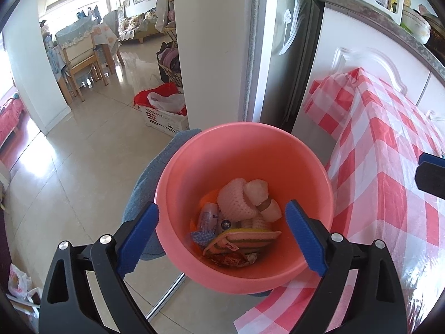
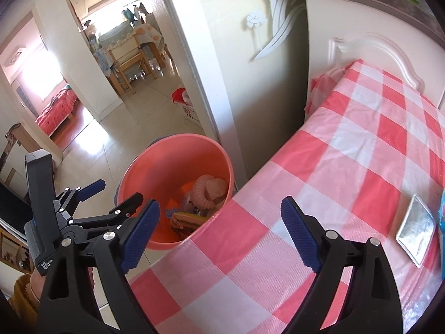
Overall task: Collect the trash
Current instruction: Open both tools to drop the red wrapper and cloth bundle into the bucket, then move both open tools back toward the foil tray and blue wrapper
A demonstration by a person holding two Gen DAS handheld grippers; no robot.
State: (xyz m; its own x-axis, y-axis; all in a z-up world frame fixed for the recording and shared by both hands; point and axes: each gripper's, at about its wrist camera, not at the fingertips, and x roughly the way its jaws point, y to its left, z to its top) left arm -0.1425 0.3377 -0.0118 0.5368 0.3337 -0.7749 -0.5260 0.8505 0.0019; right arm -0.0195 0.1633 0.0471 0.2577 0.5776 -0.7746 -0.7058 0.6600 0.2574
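Note:
A pink bucket [image 1: 222, 158] stands on the floor against the table's corner. It holds white foam fruit nets [image 1: 236, 200], small bottles [image 1: 208, 217], a striped sponge [image 1: 244, 240] and wrappers. My left gripper [image 1: 222, 236] hangs open above the bucket's near rim, with nothing between its blue pads [image 1: 141, 236]. My right gripper [image 2: 219, 233] is open over the red-and-white checked tablecloth [image 2: 347, 167] and holds nothing. A silver foil packet [image 2: 415, 229] lies on the cloth to its right. The bucket [image 2: 167, 164] and the left gripper [image 2: 111, 194] show at the left of the right wrist view.
A blue cloth [image 1: 144, 186] lies beside the bucket. A white crate [image 1: 164, 119] with a red bag sits by the door frame. White cabinet doors [image 1: 361, 64] back the table. A blue item [image 2: 441, 222] shows at the right edge. Tiled floor [image 1: 83, 153] stretches to the left.

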